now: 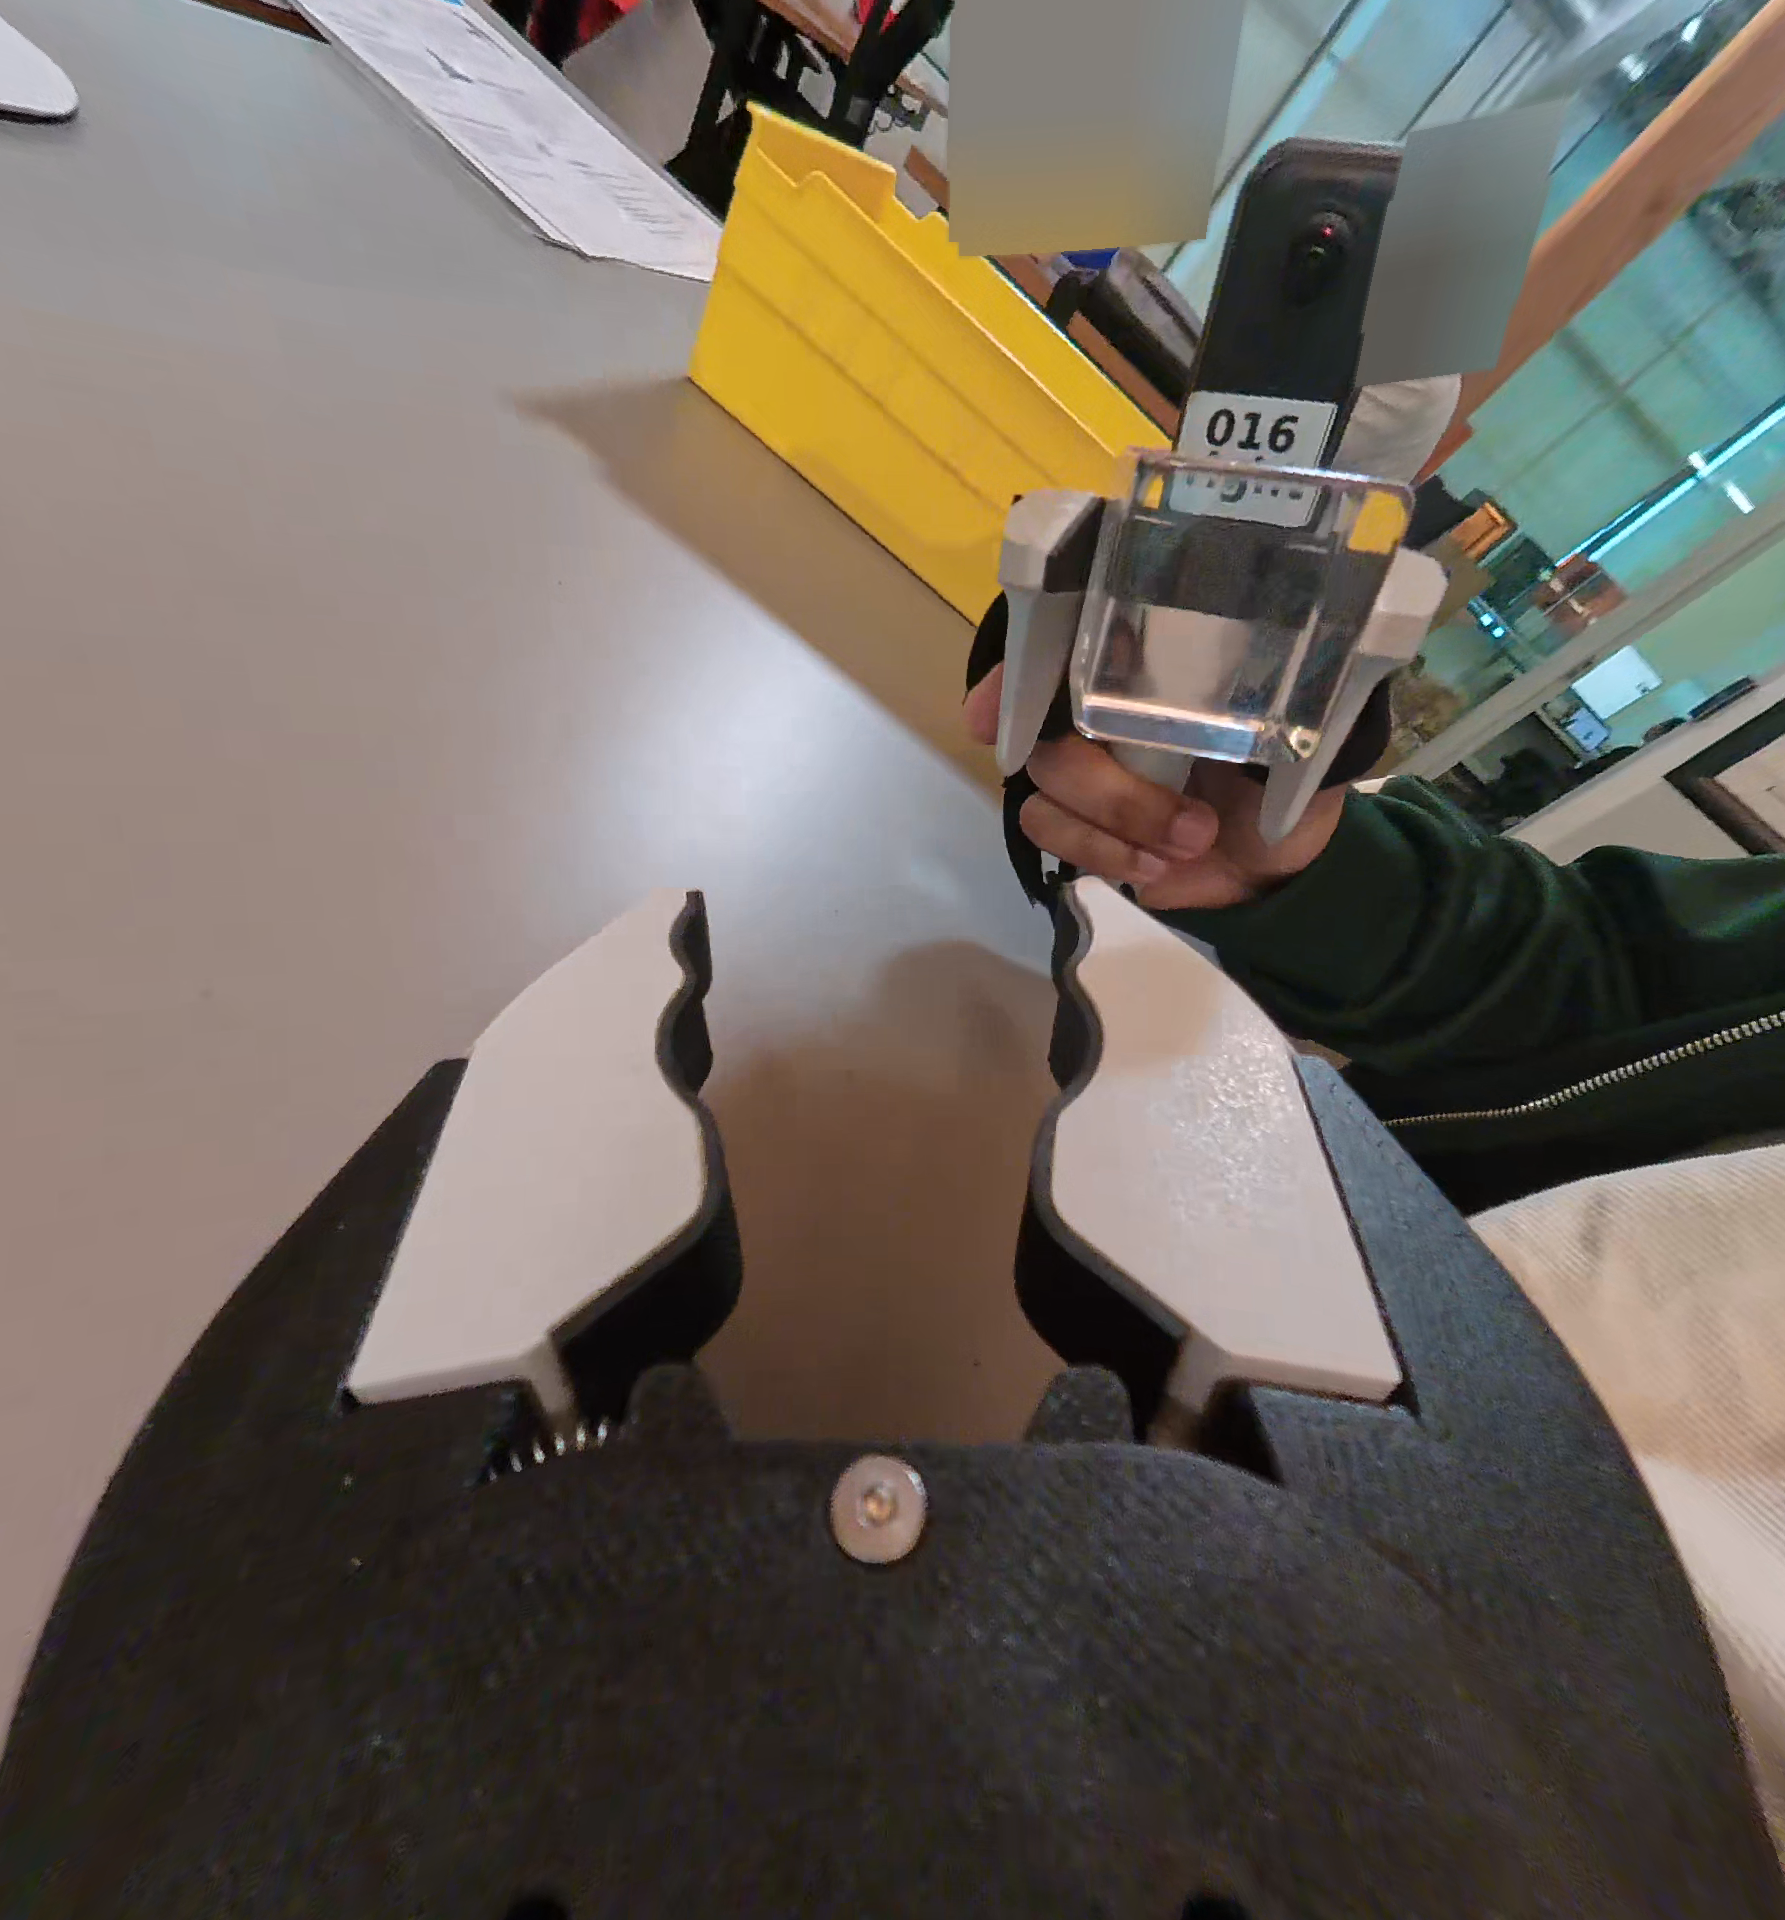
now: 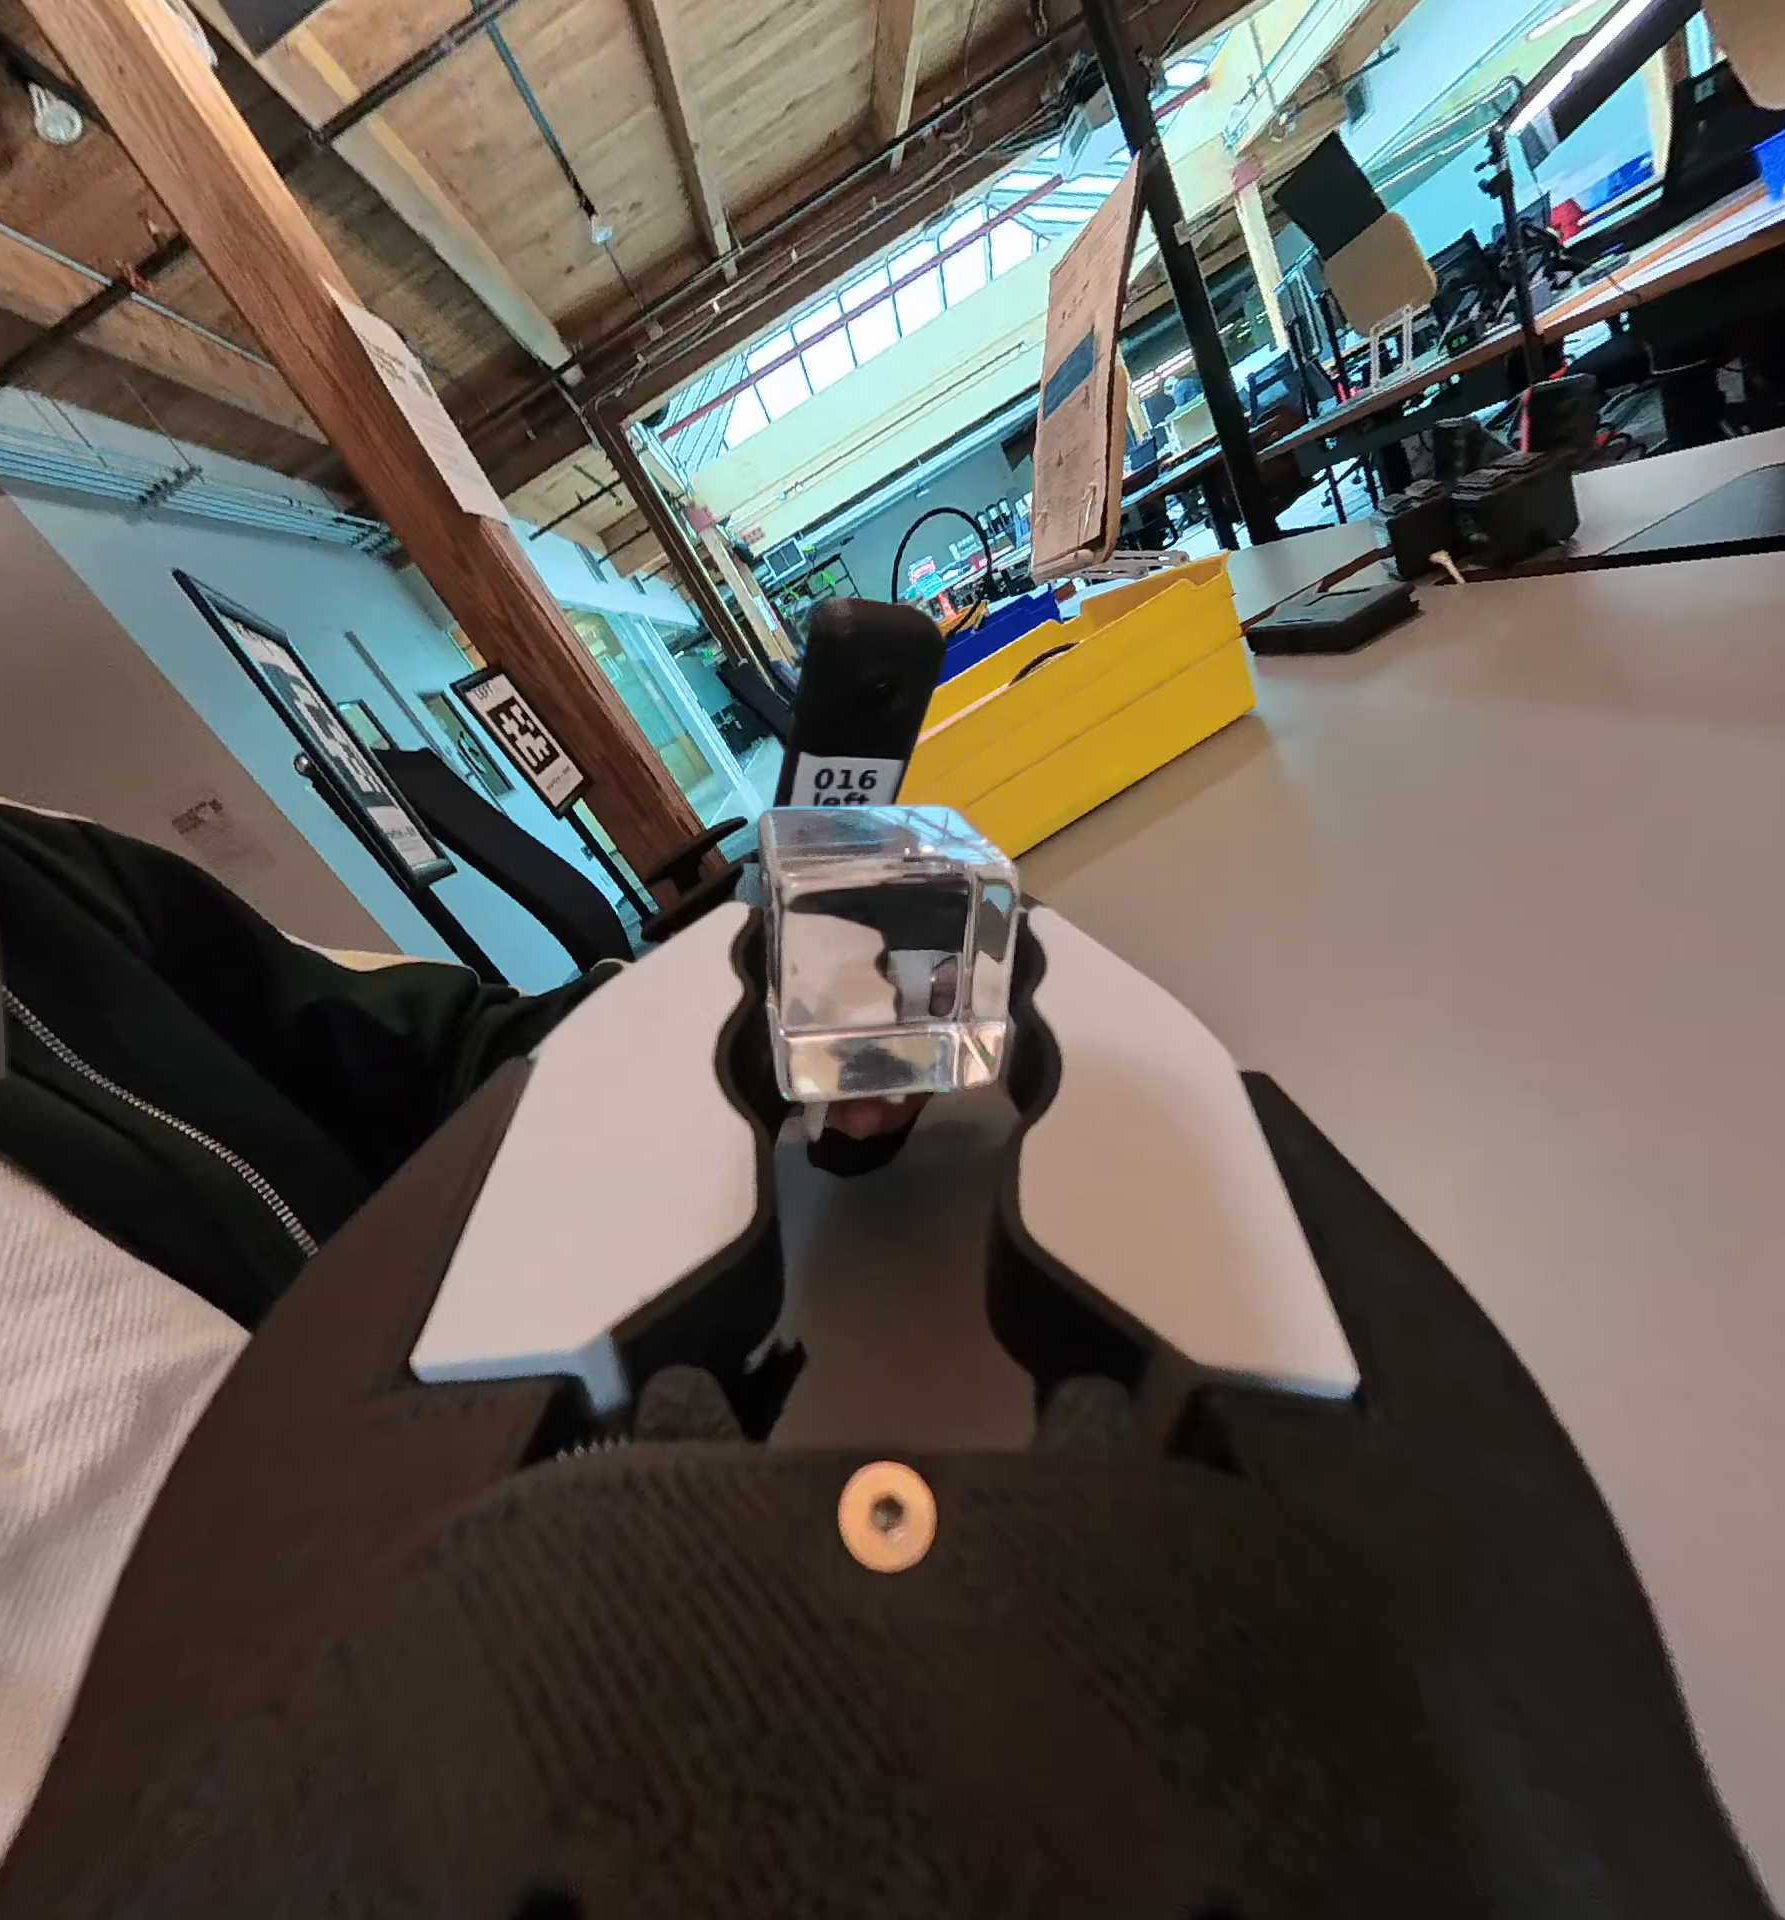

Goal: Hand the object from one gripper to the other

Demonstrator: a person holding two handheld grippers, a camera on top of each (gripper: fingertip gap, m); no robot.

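While the right gripper clamps a clear cube between its fingertips, the left gripper waits with its jaws spread and nothing between them.

Seen from the left wrist camera, the right gripper sits at about 1 o'clock from the left one's tips, held up off the grey table by a hand in a dark green sleeve, the see-through cube pinched between its pale fingers. A yellow bin stands on the table at 12 o'clock, with sheets of paper lying farther off at 11 o'clock. From the right wrist camera, the bin lies at 1 o'clock beyond the cube, and the left gripper's black camera mount rises just behind it at 12 o'clock.
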